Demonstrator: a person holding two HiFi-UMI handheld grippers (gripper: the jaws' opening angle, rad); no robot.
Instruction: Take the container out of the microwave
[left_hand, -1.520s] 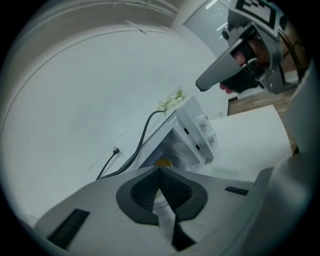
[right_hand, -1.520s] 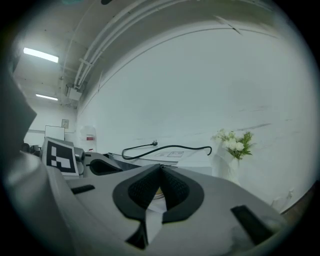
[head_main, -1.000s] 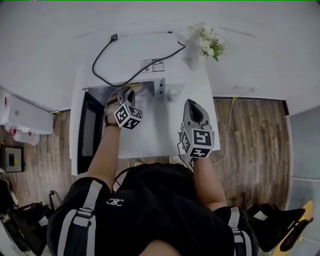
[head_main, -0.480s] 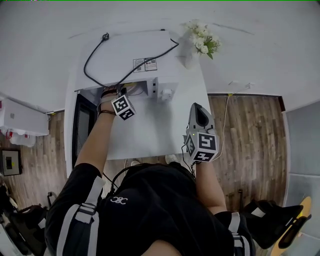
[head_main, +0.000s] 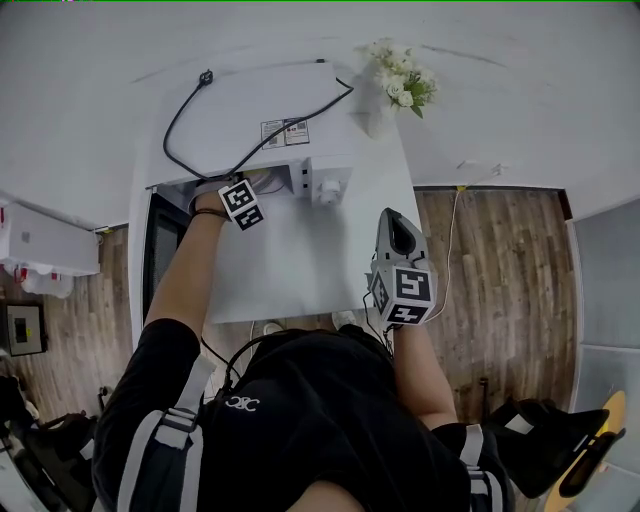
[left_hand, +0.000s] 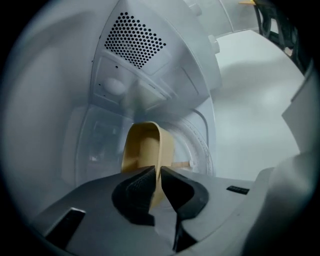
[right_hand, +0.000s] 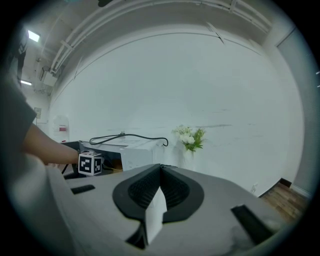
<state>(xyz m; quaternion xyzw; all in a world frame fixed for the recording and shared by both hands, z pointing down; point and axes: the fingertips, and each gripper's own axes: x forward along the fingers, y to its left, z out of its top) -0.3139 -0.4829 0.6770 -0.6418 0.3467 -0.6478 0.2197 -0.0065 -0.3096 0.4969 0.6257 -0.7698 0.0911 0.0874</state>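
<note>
The container (left_hand: 147, 148), tan in colour, is found inside the microwave (head_main: 250, 100), toward 12 o'clock in the left gripper view. Only its near wall and a part of its hollow are shown; its lower part is covered by the left gripper (left_hand: 156, 172), and in the head view it cannot be made out with certainty. The jaws of the left gripper are closed on the near wall of the container, one jaw inside it and one outside.

In the head view, the left arm is stretched forward toward 11 o'clock, and the gripper is pushed into the opening of the microwave, so that only its marker cube is seen well. The right gripper (head_main: 392, 216) is held back over the desk (head_main: 300, 265) at about 3 o'clock, well apart from the microwave, and is pointed toward 12 o'clock. Its jaws are pressed together and nothing is held between them.

The dark door (head_main: 160, 262) is swung open at 9 o'clock. A black cable (head_main: 340, 98) is laid over the top of the microwave. White flowers (head_main: 400, 82) are placed just beside the microwave at 1 o'clock. In the left gripper view, the inner wall with vent holes (left_hand: 134, 39) is seen at 12 o'clock, and the back of the chamber is blurred.
</note>
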